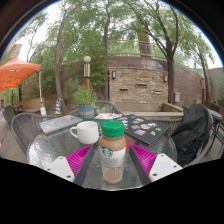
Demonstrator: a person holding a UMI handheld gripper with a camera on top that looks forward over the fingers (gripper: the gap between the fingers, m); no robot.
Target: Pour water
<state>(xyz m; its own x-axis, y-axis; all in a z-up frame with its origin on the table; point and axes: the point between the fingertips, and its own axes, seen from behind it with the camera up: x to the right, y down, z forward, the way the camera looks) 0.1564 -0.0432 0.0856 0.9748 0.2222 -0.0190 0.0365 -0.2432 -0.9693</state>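
Observation:
A Starbucks bottle (113, 152) with a green cap and a pale brown drink stands upright on the round glass table (50, 150). It stands between my gripper's (113, 150) two fingers. The pink pads (80, 158) flank it closely, with a thin gap at each side, so the gripper is open around it. A white mug (85, 132) stands on the table just beyond the bottle, a little to its left.
A grey keyboard-like slab (58, 124) lies at the table's left. Papers or cards (146, 128) lie at the far right. A black bag (190, 130) sits on a chair to the right. A potted plant (85, 98), an orange umbrella (18, 75) and a stone wall stand beyond.

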